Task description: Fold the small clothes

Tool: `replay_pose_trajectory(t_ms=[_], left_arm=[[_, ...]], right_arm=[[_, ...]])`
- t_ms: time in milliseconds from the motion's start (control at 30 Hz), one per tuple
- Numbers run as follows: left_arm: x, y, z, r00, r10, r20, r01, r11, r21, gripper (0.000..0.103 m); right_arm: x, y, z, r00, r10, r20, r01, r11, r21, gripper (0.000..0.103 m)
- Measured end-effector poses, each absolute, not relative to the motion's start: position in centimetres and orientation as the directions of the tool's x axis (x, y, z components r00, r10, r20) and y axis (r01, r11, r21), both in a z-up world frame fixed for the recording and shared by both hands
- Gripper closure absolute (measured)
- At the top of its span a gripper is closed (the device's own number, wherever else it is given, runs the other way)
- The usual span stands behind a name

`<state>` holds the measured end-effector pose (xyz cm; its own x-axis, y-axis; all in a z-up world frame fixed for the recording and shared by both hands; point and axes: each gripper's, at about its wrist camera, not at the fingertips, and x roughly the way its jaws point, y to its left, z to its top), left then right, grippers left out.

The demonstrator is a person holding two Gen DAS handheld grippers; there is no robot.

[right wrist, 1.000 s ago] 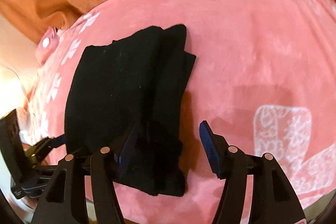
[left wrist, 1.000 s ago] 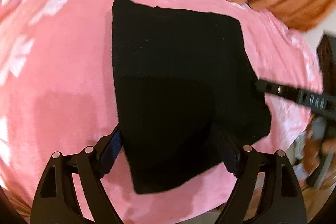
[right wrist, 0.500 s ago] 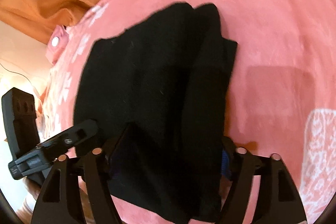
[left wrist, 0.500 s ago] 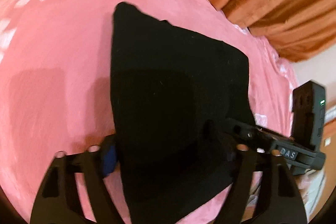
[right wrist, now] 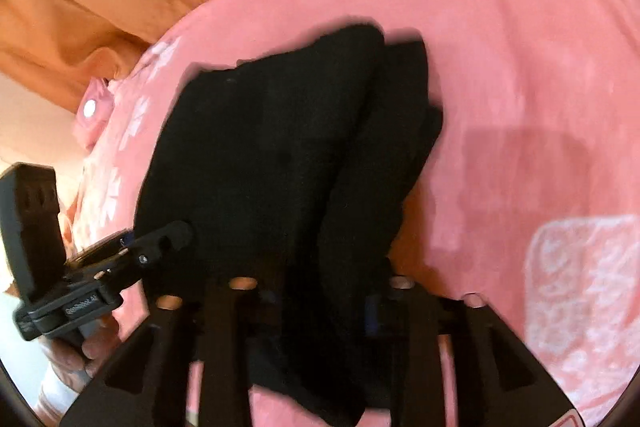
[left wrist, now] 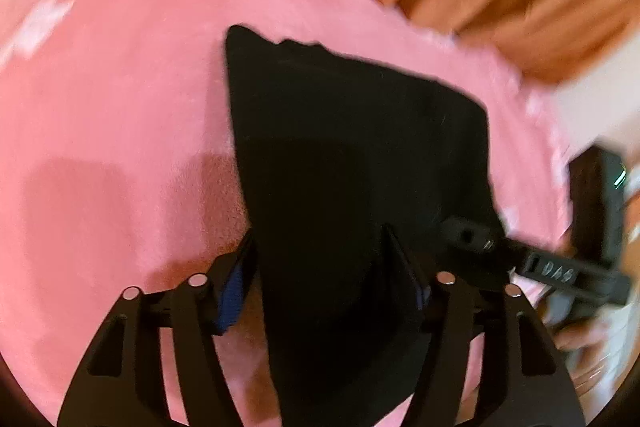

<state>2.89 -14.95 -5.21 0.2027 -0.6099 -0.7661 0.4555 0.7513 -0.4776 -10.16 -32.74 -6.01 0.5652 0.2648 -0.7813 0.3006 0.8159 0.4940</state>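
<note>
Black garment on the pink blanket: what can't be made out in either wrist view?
- Black garment: its type; dark and motion-blurred.
- Left gripper: right pad contact hidden by cloth, left wrist view.
- Right gripper: both pads buried in cloth, right wrist view.
- Near hem: cut off by frame edge.

A soft pink fleece blanket with white flower prints [left wrist: 120, 115] covers the surface from edge to edge; directly on it lies a black knitted garment [left wrist: 352, 155], spread flat with a doubled layer along one side [right wrist: 392, 131]; the pink fleece shows all around it.
</note>
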Motion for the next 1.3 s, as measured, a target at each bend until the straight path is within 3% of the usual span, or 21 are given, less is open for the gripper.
replay_pose_trajectory(t_ms=[100,133,200,267,467,667,833,900,1000,1067,1133,1200,1300], left_arm=[[3.1,-15.2,-5.0,0.183,-0.617,-0.765,0.448,0.745,-0.494,0.038],[3.1,-15.3,-5.1,0.182,-0.623,-0.761,0.454,0.740,-0.497,0.045],[2.8,-15.9,-4.8,0.190,-0.621,-0.760,0.491,0.731,-0.474,0.057],[2.8,-16.2,-3.5,0.200,-0.620,-0.759,0.532,0.719,-0.447,0.069],[2.4,-15.0,5.9,0.284,-0.713,-0.642,0.647,0.636,-0.420,0.071],[1.2,-10.9,20.2,0.431,-0.778,-0.457,0.750,0.591,-0.297,0.070],[1.0,-7.2,26.4,0.534,-0.762,-0.366,0.748,0.627,-0.217,0.066],[2.5,-6.0,25.8,0.563,-0.739,-0.370,0.715,0.660,-0.231,0.061],[6.1,-5.7,21.1,0.580,-0.685,-0.441,0.644,0.717,-0.266,0.048],[9.5,-5.4,13.8,0.572,-0.579,-0.581,0.533,0.801,-0.273,0.043],[11.5,-5.5,7.0,0.526,-0.446,-0.724,0.427,0.875,-0.228,0.051],[11.7,-4.4,3.1,0.473,-0.418,-0.776,0.383,0.890,-0.246,0.052],[11.0,-2.7,2.5,0.487,-0.441,-0.754,0.356,0.889,-0.289,0.048]], right_arm=[[-9.9,-32.6,-5.8,0.569,0.267,-0.778,0.293,0.818,0.495,0.061],[-9.8,-32.6,-5.9,0.569,0.269,-0.777,0.293,0.817,0.497,0.061],[-9.8,-32.2,-5.5,0.575,0.265,-0.774,0.281,0.824,0.492,0.077],[-10.0,-31.4,-3.7,0.596,0.228,-0.770,0.255,0.855,0.451,0.079],[-12.0,-29.2,5.6,0.771,0.196,-0.606,0.137,0.878,0.458,0.081],[-14.3,-27.3,17.6,0.929,0.210,-0.304,-0.039,0.875,0.483,0.081],[-12.9,-25.2,23.5,0.944,0.263,-0.201,-0.140,0.867,0.478,0.080],[-11.1,-24.4,23.2,0.934,0.281,-0.219,-0.146,0.864,0.482,0.078],[-6.1,-24.4,18.0,0.900,0.287,-0.328,-0.080,0.850,0.521,0.070],[-1.8,-25.1,10.7,0.826,0.282,-0.488,0.025,0.846,0.532,0.064],[0.2,-25.6,4.7,0.727,0.171,-0.665,0.199,0.874,0.443,0.066],[-0.2,-26.4,1.7,0.695,0.178,-0.697,0.242,0.855,0.460,0.075],[-1.5,-26.9,2.8,0.726,0.241,-0.644,0.211,0.814,0.542,0.075]])
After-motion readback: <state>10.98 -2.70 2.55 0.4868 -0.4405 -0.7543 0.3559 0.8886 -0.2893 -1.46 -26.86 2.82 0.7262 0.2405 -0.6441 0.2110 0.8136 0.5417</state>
